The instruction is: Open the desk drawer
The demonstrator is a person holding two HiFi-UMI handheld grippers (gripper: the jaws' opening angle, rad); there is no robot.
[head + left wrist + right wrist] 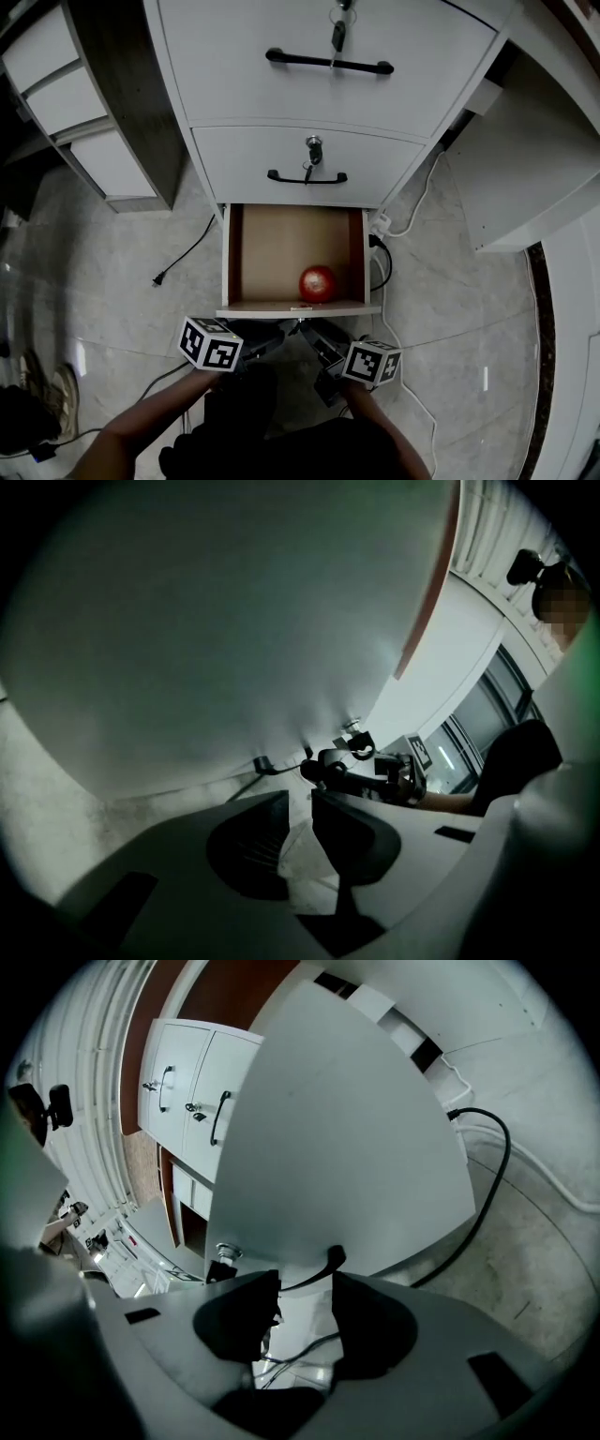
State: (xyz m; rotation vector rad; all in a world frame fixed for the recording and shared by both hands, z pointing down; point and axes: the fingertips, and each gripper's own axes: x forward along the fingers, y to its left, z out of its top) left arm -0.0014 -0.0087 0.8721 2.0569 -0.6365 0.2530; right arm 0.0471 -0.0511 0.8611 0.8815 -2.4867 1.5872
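Note:
The bottom drawer (230, 253) of a white desk cabinet stands pulled out, and a red round fruit (318, 283) lies inside near its front right. Both grippers sit low in front of the drawer's front panel (298, 307). My left gripper (279, 329) (300, 803) points at the white panel (234, 621), its jaws a narrow gap apart with nothing between them. My right gripper (307, 330) (305, 1283) is open, with the black drawer handle (319, 1269) lying at its fingertips and the pads clear of it. The lock with its key (223, 1252) shows beside the handle.
Two shut drawers with black handles (328, 63) (307, 177) and keys sit above. A power strip with white cables (380, 225) lies right of the drawer. A black plug cable (183, 258) lies on the marble floor at left, with shoes (56, 389) and another white cabinet (94, 141).

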